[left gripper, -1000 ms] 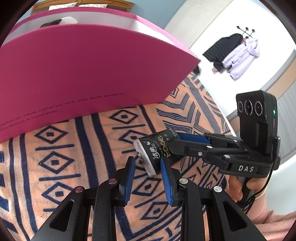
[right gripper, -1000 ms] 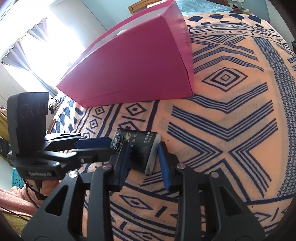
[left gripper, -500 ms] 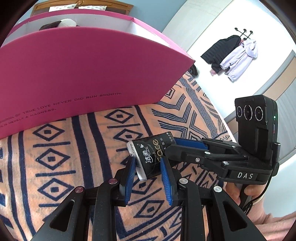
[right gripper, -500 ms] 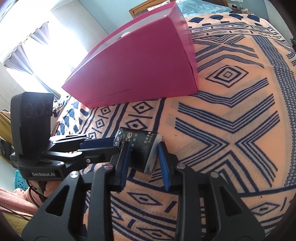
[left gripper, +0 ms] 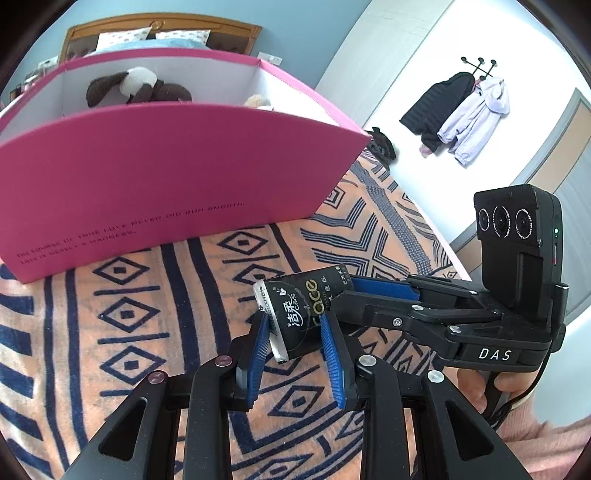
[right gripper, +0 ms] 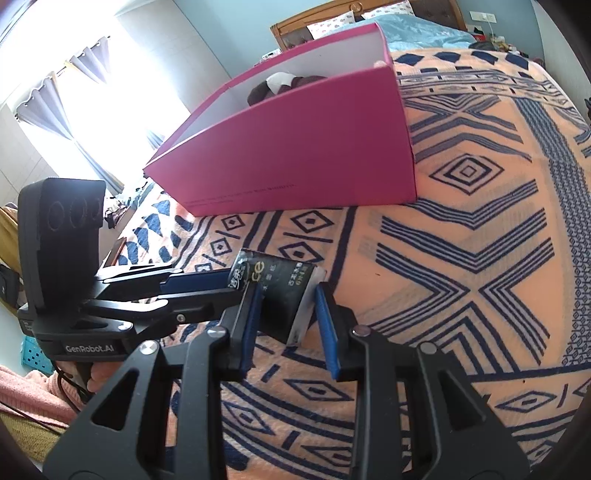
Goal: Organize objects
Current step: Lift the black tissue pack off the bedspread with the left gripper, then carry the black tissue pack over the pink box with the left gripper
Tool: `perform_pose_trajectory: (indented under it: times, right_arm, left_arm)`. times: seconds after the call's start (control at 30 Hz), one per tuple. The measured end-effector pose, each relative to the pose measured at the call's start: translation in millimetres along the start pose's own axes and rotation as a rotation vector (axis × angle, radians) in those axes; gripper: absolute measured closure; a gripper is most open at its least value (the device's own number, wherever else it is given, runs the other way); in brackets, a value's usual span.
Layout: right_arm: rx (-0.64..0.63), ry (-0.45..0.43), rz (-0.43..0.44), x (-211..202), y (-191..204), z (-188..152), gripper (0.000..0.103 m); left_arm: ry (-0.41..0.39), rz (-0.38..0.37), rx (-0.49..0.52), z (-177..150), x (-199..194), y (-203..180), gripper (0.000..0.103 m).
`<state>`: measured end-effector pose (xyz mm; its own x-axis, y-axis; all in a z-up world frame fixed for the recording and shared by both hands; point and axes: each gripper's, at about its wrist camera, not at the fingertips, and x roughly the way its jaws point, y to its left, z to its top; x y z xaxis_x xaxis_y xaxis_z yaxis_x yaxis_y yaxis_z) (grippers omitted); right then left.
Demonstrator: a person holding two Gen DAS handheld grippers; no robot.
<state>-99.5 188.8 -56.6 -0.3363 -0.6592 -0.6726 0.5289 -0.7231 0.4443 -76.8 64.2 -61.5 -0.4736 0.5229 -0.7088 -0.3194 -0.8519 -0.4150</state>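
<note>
I see the black tissue pack (left gripper: 295,314) before the pink box (left gripper: 166,177) — clamped between both grippers' fingers, left gripper (left gripper: 295,354) and right gripper (right gripper: 286,325).

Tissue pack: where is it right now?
The black tissue pack is clamped between both grippers' jaws, lifted above the patterned blanket, centre-frame in both wrist views, in front of the pink box.

Bright curtained window (right gripper: 74,96), wooden headboard (left gripper: 162,31), coats (left gripper: 458,114) on white wall.
</note>
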Motion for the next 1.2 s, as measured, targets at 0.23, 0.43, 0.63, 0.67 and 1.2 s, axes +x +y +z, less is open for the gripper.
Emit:
perform_pose_trajectory:
  times: [0.23,0.43,0.63,0.67,1.2]
  right_arm:
    - [-0.020,-0.017,0.003,-3.2,9.5,1.5,0.070]
    - [-0.036,-0.034,0.004,-6.7,15.7,4.7,0.070]
    - [-0.049,-0.051,0.007,-11.2,20.5,8.1,0.070]
    - [-0.050,-0.054,0.007,-11.9,21.1,8.5,0.070]
    - [-0.079,-0.084,0.007,-19.1,30.2,15.2,0.070]
  left_arm:
    - [-0.028,-0.003,0.009,-0.3,-11.9,-2.5,0.075]
    - [-0.056,-0.004,0.017,1.3,-21.6,-4.8,0.075]
    - [-0.080,-0.002,0.025,2.9,-31.1,-6.9,0.075]
    - [-0.083,-0.003,0.026,3.2,-32.3,-7.4,0.075]
    - [-0.123,0.009,0.048,7.3,-46.9,-12.9,0.075]
